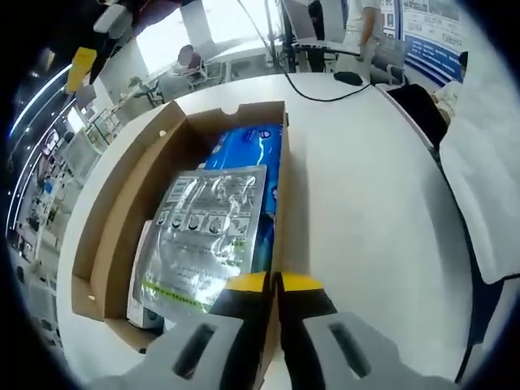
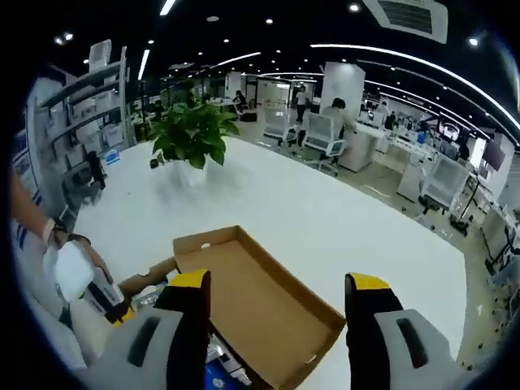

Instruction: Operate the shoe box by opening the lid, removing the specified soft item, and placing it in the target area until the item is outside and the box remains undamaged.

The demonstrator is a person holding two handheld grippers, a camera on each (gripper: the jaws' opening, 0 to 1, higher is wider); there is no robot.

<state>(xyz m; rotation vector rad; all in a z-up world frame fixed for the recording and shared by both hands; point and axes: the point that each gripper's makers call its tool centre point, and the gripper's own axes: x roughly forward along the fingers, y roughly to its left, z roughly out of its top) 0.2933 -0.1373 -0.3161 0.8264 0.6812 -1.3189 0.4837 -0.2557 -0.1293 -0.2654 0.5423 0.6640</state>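
A brown cardboard shoe box (image 1: 114, 236) lies open on a white round table (image 1: 366, 203), its lid folded out to the left. Inside it, a silver foil pouch (image 1: 203, 236) rests on top of a blue soft pack (image 1: 252, 146). My left gripper (image 1: 275, 283) is at the box's near right side, its yellow-tipped jaws shut on the thin right wall (image 1: 283, 162). In the right gripper view, my right gripper (image 2: 280, 284) hovers open above the open lid (image 2: 260, 301), with nothing between its jaws. A gloved hand (image 2: 73, 272) holds the left gripper (image 2: 110, 302) at the box's left.
A potted green plant (image 2: 191, 134) stands on the far part of the table (image 2: 325, 211). A black cable and a mouse (image 1: 349, 79) lie near the table's far edge. White fabric (image 1: 487, 162) hangs at the right. Office chairs and desks surround the table.
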